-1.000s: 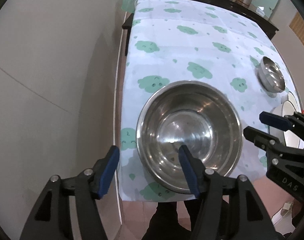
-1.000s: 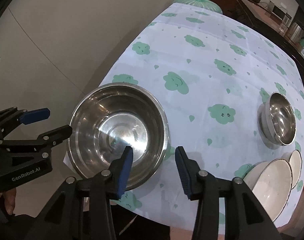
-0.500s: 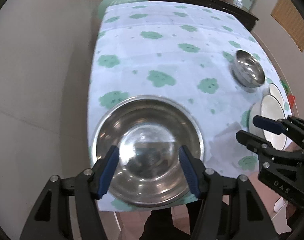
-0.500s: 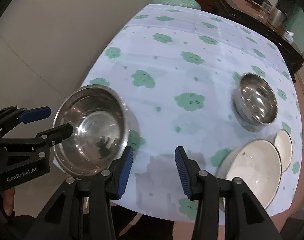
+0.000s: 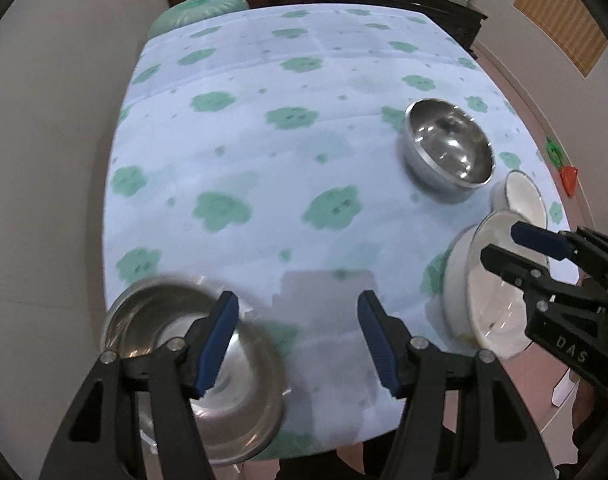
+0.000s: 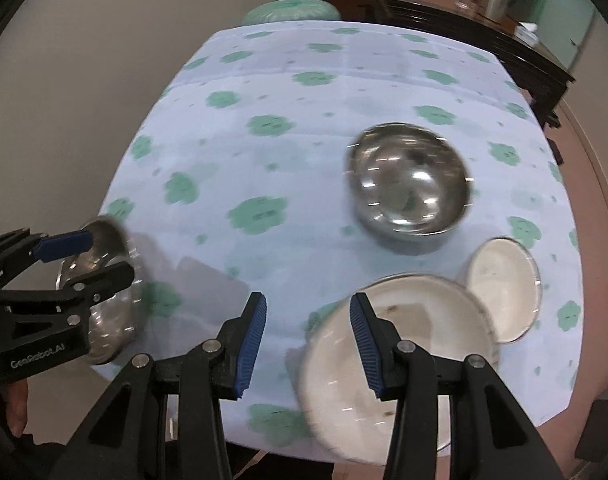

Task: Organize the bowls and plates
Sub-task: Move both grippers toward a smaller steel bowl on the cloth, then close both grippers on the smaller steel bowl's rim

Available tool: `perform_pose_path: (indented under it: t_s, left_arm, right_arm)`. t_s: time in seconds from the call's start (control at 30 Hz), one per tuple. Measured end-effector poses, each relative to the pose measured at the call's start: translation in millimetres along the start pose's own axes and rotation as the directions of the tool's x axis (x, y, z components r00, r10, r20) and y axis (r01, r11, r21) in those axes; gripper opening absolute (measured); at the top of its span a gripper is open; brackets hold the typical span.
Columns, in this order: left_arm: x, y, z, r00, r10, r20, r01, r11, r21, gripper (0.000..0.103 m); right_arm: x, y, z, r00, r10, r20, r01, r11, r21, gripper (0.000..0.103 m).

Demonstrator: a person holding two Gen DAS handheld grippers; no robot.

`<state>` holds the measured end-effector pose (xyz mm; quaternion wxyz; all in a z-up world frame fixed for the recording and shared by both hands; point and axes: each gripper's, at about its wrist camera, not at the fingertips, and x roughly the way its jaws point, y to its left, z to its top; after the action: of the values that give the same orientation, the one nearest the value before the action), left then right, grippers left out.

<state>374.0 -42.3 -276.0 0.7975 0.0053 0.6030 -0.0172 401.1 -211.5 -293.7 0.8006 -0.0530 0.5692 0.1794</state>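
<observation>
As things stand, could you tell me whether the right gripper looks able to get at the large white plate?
Probably yes. The right gripper hangs empty above the near rim of the large white plate, jaws apart, and nothing lies between them. The small white plate overlaps only its far edge.

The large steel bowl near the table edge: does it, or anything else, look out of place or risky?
Yes. The large steel bowl sits at the near corner of the table, its rim seeming to reach past the cloth's edge. The other dishes sit further in; nothing looks spilled or broken.

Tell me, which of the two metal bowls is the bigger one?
The large steel bowl at the table's near left corner; the smaller steel bowl sits farther right.
</observation>
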Motion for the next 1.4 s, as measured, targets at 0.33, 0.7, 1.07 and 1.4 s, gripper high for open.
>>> perform_pose_path:
  t_s: [0.33, 0.7, 1.07, 1.4]
  left_arm:
    - [21, -50, 50, 1.000, 0.001, -0.020, 0.000, 1.000, 0.006, 0.063]
    - [40, -87, 89, 1.000, -0.003, -0.031, 0.004, 1.000, 0.005, 0.063]
    - [71, -101, 111, 0.998, -0.011, -0.061, 0.011, 1.000, 0.000, 0.063]
    - [95, -109, 117, 0.994, -0.018, -0.104, 0.020, 0.999, 0.024, 0.038]
  right_arm:
    - [16, -66, 26, 1.000, 0.016, -0.013, -0.016, 1.000, 0.027, 0.047]
    - [29, -115, 52, 1.000, 0.013, -0.014, -0.013, 0.999, 0.046, 0.047]
    - [61, -144, 68, 0.998, 0.024, -0.056, -0.019, 0.997, 0.077, 0.047]
    - [79, -147, 75, 0.995, 0.048, -0.083, -0.042, 0.996, 0.073, 0.039]
